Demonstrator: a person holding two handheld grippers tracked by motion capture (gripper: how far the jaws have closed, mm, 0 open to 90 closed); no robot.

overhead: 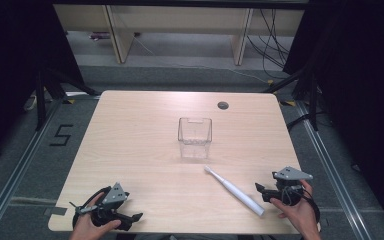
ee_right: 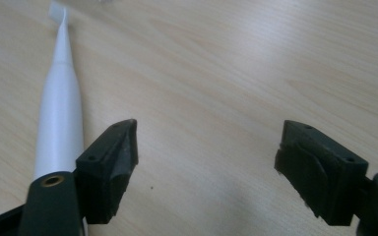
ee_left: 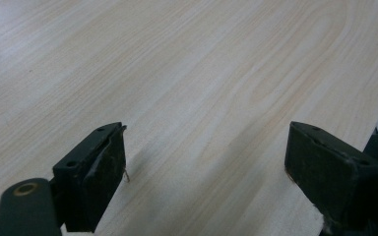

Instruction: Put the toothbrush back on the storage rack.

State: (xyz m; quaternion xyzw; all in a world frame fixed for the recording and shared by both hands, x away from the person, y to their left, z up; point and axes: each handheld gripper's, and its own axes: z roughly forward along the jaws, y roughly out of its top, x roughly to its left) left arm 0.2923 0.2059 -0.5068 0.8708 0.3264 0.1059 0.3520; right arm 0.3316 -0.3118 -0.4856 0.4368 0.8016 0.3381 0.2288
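Both grippers are sitting at the near table edge. Left gripper (overhead: 132, 218) is resting at the near-left corner, jaws spread over bare wood, nothing between them, likely idling. Right gripper (overhead: 261, 192) is pointing at the white toothbrush (overhead: 233, 190), jaws spread and empty; in the right gripper view the handle (ee_right: 59, 128) is lying just outside one jaw, so it's lining up rather than gripping yet. Toothbrush is lying flat, brush head toward the clear container (overhead: 195, 137) mid-table (overhead: 145, 125), probably the drop target.

A white plastic electric toothbrush (overhead: 234, 190) lies just left of the right gripper (overhead: 261, 191), with a clear plastic box (overhead: 195, 137) beyond.
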